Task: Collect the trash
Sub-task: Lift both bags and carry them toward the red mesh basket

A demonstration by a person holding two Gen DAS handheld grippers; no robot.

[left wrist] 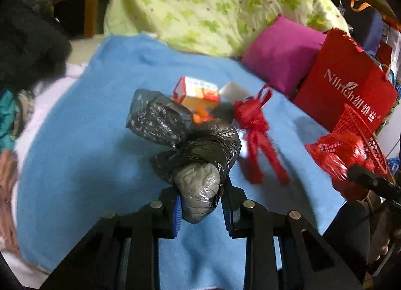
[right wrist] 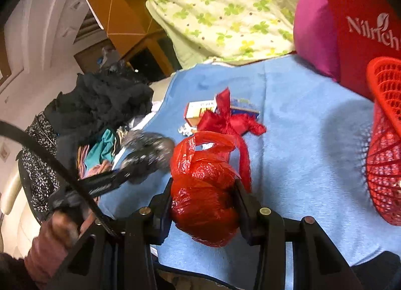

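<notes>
My left gripper (left wrist: pixel 200 204) is shut on a knotted black plastic bag (left wrist: pixel 190 139), whose grey end sits between the blue pads. In the right wrist view that black bag (right wrist: pixel 147 154) appears blurred at the left. My right gripper (right wrist: pixel 203 204) is shut on a full red plastic bag (right wrist: pixel 203 189), held above the blue blanket (right wrist: pixel 300 139); the same red bag (left wrist: pixel 335 154) shows at the right of the left wrist view. On the blanket lie a tied red bag (left wrist: pixel 253 119) (right wrist: pixel 230 119) and small cardboard boxes (left wrist: pixel 198 91) (right wrist: pixel 200 112).
A red mesh basket (right wrist: pixel 386 139) (left wrist: pixel 361 129) stands at the right, beside a red paper carrier bag (left wrist: pixel 348 79) and a magenta cushion (left wrist: pixel 280 56). A green-flowered quilt (left wrist: pixel 213 1) lies behind. Dark clothes (right wrist: pixel 100 104) are piled at the left. A person's hand (right wrist: pixel 60 229) holds the left gripper.
</notes>
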